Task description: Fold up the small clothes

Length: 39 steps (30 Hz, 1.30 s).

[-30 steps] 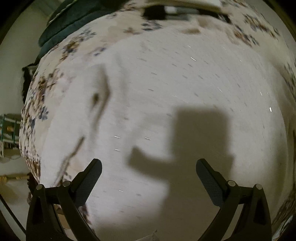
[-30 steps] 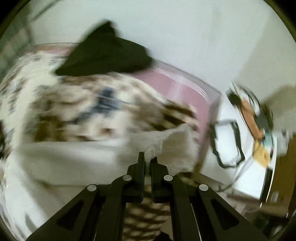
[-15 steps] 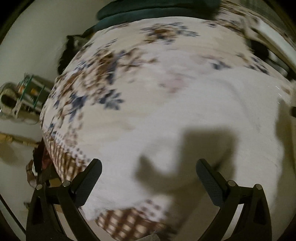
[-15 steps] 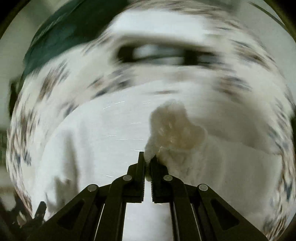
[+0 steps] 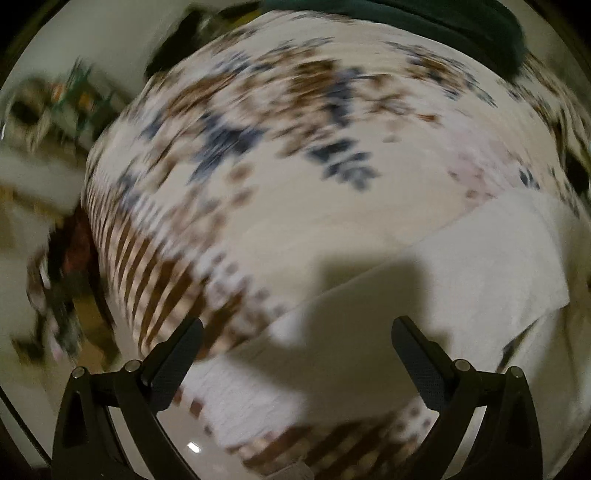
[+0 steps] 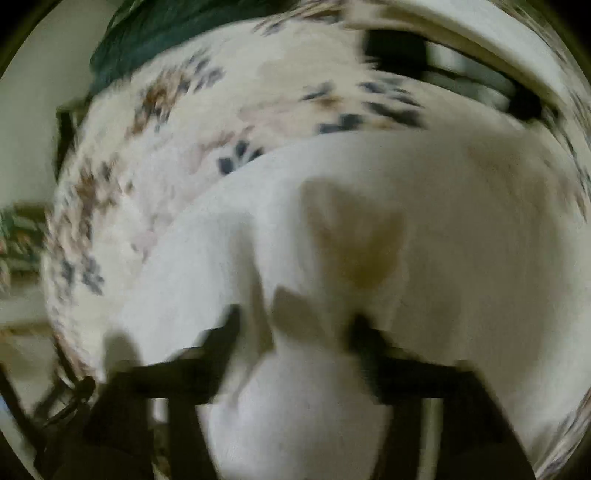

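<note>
A white terry cloth [image 6: 424, 221] lies on the floral bedspread [image 6: 177, 122]. In the blurred right wrist view my right gripper [image 6: 295, 325] stands open, jaws apart, with a raised fold of the cloth between and in front of them. In the left wrist view the cloth [image 5: 480, 266] lies at the right and lower middle. My left gripper [image 5: 295, 343] is open and empty above the cloth's near edge, over the bedspread [image 5: 295, 155] and its brown checked border.
A dark green garment [image 5: 424, 22] lies at the far edge of the bed; it also shows in the right wrist view [image 6: 166, 40]. The bed's left edge drops to the floor with blurred clutter [image 5: 48, 110]. Dark objects [image 6: 399, 55] sit beyond the bed.
My right gripper was shut on the cloth's corner and has opened, letting the cloth go. My left gripper has swung left toward the bed's checked edge, staying open.
</note>
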Each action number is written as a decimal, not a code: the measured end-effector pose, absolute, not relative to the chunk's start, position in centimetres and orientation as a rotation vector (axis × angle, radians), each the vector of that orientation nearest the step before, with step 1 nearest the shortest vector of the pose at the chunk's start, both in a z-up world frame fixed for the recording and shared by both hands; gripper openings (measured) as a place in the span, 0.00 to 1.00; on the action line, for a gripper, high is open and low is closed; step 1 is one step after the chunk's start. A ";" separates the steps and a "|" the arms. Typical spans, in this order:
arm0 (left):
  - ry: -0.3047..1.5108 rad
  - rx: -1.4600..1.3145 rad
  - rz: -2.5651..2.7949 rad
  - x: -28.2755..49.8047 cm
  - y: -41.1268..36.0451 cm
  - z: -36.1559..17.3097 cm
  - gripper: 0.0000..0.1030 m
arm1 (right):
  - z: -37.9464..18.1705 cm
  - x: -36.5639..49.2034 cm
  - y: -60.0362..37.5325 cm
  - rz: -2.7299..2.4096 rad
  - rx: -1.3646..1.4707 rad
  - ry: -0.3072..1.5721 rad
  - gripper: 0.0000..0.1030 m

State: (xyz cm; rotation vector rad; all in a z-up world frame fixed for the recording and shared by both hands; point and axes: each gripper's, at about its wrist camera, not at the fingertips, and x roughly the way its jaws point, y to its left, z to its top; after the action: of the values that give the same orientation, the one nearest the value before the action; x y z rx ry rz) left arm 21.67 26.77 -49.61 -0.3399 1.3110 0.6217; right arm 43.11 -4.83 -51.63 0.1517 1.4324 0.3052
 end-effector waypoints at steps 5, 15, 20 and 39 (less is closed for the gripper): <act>1.329 -0.640 0.694 13.8 32.0 -50.7 1.00 | -51.0 38.2 -11.9 0.171 0.265 1.477 0.72; 1.301 -1.127 0.651 9.6 35.3 -59.9 0.78 | -54.4 32.0 -17.6 -0.019 0.305 1.592 0.72; 1.238 -0.997 0.676 11.4 35.3 -56.6 0.05 | -55.8 31.1 -16.7 -0.030 0.255 1.625 0.72; 0.878 -1.360 0.601 11.0 46.1 -55.5 0.60 | -55.7 33.0 -12.7 0.005 0.259 1.591 0.72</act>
State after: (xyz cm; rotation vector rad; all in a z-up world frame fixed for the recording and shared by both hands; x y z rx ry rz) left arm 10.99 46.11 -55.47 -1.3602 0.8783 0.6006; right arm 33.05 -12.74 -55.70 0.2592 1.5909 0.0050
